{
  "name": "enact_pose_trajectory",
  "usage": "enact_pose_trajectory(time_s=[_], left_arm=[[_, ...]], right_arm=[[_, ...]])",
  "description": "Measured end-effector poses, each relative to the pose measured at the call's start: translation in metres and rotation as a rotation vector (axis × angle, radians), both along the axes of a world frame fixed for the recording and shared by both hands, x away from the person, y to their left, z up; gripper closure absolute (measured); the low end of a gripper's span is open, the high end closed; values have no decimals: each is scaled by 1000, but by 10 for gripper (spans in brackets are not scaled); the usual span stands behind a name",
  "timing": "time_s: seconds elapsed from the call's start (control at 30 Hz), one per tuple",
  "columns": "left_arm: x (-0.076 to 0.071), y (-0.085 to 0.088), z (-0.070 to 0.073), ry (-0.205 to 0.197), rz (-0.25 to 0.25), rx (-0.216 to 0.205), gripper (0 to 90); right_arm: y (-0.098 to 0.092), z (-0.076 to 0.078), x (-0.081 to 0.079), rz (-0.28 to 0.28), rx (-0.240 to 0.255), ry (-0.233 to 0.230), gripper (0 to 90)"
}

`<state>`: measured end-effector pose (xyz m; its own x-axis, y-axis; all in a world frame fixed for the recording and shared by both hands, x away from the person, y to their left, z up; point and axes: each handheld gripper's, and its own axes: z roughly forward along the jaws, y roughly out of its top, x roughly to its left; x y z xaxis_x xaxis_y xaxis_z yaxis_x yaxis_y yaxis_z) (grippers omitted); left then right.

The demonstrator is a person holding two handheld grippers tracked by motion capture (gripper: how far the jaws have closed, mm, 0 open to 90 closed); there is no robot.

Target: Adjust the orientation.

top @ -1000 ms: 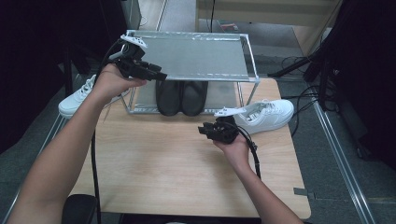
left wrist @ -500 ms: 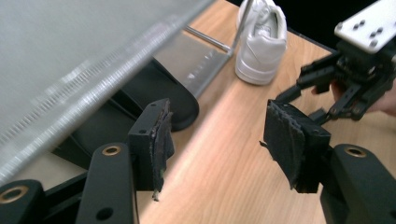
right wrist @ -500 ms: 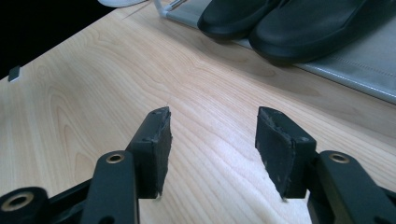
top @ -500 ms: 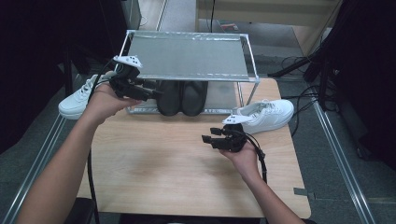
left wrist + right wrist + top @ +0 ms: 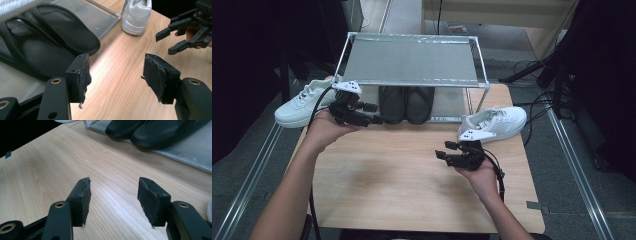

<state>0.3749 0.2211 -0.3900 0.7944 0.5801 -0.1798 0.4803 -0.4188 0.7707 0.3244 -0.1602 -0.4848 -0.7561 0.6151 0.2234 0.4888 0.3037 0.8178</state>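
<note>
In the high view I count two grippers, two white sneakers, two black sandals, one metal rack and one wooden table [image 5: 402, 180]. The left gripper [image 5: 373, 114] is at about 10 o'clock from the middle of the table, just beside the black sandals [image 5: 406, 104]; its jaws have just been opening, they stand apart and there is nothing between them. The right gripper [image 5: 447, 151] is at about 3 o'clock, over bare wood, also spread with nothing inside; its jaws opened a little more as well. The sandals lie side by side on the lower shelf of the rack [image 5: 412, 62], at 12 o'clock, with the long axis running from 6 to 12 o'clock; which end is the toe I cannot tell here. One white sneaker [image 5: 307, 102] lies at 9 o'clock at the left edge of the table, the other white sneaker [image 5: 497, 124] at 2 o'clock near the right gripper, long axis about 8 to 2 o'clock. In the left gripper view the two pads [image 5: 83, 75] are wide apart above the wood, the sandals [image 5: 50, 45] are at 10 o'clock and one sneaker's heel [image 5: 137, 16] at 1 o'clock. In the right gripper view the pads [image 5: 83, 195] stand apart over the wood, and the sandals' rounded ends [image 5: 150, 132] are at 1 o'clock.
</note>
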Motion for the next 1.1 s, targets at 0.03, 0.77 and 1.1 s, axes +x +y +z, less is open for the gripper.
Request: enact_pose_trajectory(time_s=[0.03,0.77,1.1], left_arm=[[-1,2,-3,0,8,-1,384],[-16,50,-35,11,113,4,372],[-21,74,-44,20,176,2,370]], right_arm=[[-1,0,-1,0,2,0,455],[-10,4,5,-12,13,-36,456],[-5,3,13,-6,11,-34,458]])
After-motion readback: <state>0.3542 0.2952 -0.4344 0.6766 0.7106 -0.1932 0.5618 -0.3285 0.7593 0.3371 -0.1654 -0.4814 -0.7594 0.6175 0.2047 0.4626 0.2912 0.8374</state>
